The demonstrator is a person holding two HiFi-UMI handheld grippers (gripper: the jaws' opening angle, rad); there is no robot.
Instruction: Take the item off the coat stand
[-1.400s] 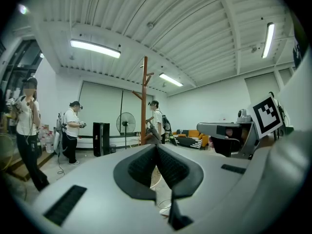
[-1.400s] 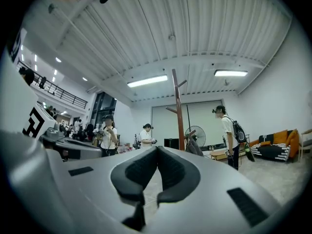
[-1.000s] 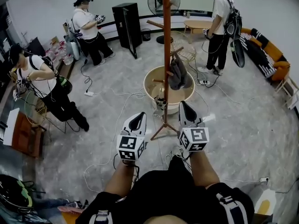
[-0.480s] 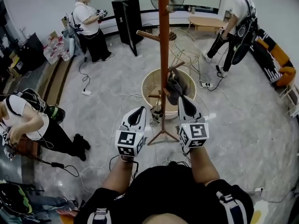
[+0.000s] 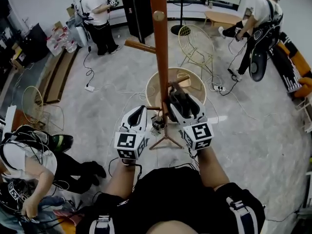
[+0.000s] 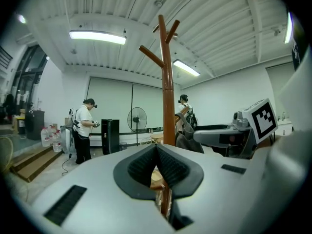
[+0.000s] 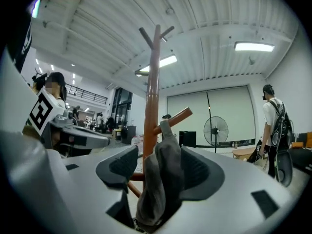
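A brown wooden coat stand (image 5: 159,57) rises right in front of me. A grey cloth item (image 5: 177,95) hangs from one of its short pegs (image 7: 176,118). My right gripper (image 5: 182,103) is at that peg, its jaws opening wide with the grey item (image 7: 163,179) between them. The cloth lies against the right pad, and the left pad stands off it. My left gripper (image 5: 138,112) is just left of the pole, shut and empty. In the left gripper view the pole (image 6: 167,82) stands straight ahead of the closed tips (image 6: 156,147).
A round beige tub (image 5: 155,84) sits behind the stand's feet. A wire chair (image 5: 196,45) is beyond it. Cables trail over the floor. Three people stand or crouch around: far left (image 5: 100,13), far right (image 5: 261,23), near left (image 5: 29,165). A black cabinet (image 5: 139,6) stands at the back.
Both grippers have moved forward up to the stand. The right gripper's jaws, shut before, now stand spread round the hanging grey item. The left gripper stays shut.
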